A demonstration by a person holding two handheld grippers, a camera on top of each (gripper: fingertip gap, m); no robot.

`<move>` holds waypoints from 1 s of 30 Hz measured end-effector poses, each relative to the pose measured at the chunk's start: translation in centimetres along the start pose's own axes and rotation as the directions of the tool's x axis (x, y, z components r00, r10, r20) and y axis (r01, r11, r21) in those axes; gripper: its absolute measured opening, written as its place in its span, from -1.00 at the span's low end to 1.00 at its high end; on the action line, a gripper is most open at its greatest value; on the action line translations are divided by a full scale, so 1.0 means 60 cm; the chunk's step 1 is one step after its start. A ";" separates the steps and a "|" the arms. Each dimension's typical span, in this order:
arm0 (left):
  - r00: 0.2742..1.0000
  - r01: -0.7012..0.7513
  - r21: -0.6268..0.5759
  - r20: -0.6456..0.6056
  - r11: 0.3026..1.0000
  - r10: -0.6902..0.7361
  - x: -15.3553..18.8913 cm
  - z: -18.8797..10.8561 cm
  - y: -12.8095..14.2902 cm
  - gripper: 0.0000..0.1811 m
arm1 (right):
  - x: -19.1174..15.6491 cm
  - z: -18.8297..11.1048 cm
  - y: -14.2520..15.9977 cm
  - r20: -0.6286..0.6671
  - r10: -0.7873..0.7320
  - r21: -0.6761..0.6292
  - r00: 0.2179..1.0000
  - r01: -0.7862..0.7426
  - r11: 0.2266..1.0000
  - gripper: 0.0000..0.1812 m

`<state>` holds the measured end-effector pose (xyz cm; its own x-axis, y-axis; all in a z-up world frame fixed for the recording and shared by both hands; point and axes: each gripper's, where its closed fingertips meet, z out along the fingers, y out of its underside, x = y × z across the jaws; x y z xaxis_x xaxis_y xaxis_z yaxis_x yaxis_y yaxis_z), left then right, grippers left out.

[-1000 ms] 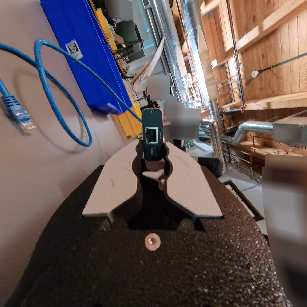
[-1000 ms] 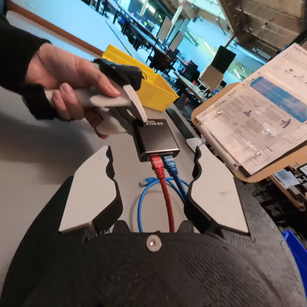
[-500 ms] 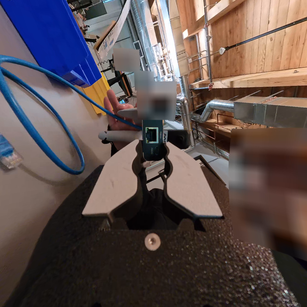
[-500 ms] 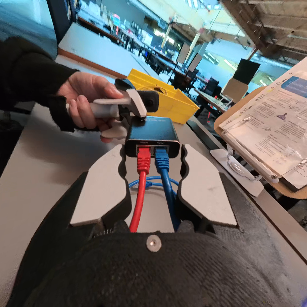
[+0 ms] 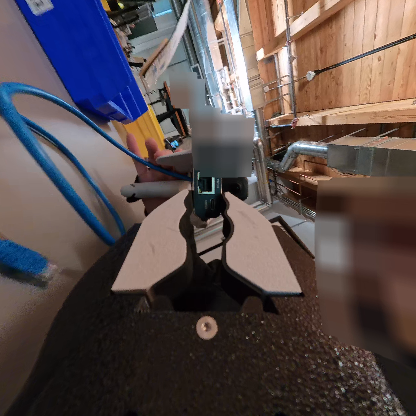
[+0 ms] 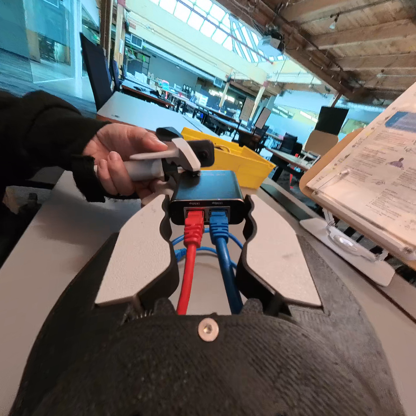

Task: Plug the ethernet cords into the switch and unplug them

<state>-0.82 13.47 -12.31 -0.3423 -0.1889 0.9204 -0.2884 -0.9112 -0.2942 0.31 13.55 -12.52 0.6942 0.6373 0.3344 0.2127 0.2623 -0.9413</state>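
Observation:
A small dark switch [image 6: 207, 186] is held a little above the table. My left gripper [image 5: 207, 202] is shut on its rear end, where one empty port shows. It also shows in the right wrist view [image 6: 191, 173], held by a hand. A red cord [image 6: 193, 227] and a blue cord [image 6: 218, 227] are plugged into the switch's front ports. My right gripper [image 6: 207, 200] straddles that front end, its fingertips against both sides of the switch, with both cords running back between the fingers. A loose blue plug [image 5: 22, 263] lies on the table.
The blue cable loops [image 5: 45, 162] over the pale table [image 6: 56, 247]. A blue bin [image 5: 85, 56] and a yellow bin [image 6: 236, 162] stand on it. A tilted board with papers [image 6: 371, 180] on a white stand is at the right.
My right gripper has moved forward and its fingers have narrowed from wide open until they sit against the switch's sides. The left gripper has kept hold of the switch and turned it level.

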 end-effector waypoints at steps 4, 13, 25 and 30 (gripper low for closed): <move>0.991 -0.104 0.004 0.086 0.995 0.103 -0.017 -0.014 -0.009 -0.73 | -0.001 0.010 0.018 0.027 0.115 0.015 0.993 -0.116 0.993 -0.31; 0.494 -0.758 -0.173 0.478 0.629 0.726 0.081 -0.165 -0.148 -0.68 | 0.040 -0.026 0.017 0.010 0.302 0.144 0.953 -0.300 0.943 -0.31; -0.565 0.249 -0.952 -0.293 -0.179 0.771 -0.003 -0.604 -0.407 -0.37 | 0.041 -0.038 0.007 0.063 0.329 0.204 0.942 -0.334 0.920 -0.31; -0.574 0.386 -0.865 -0.498 -0.321 0.650 -0.042 -0.606 -0.455 -0.30 | 0.038 -0.036 0.008 0.081 0.333 0.194 0.939 -0.343 0.919 -0.32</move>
<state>-24.60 52.15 -15.95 -0.4360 -0.3012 -0.8481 -0.8128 0.5363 0.2274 3.49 13.60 -12.31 0.6672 0.7448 0.0045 -0.1758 0.1633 -0.9708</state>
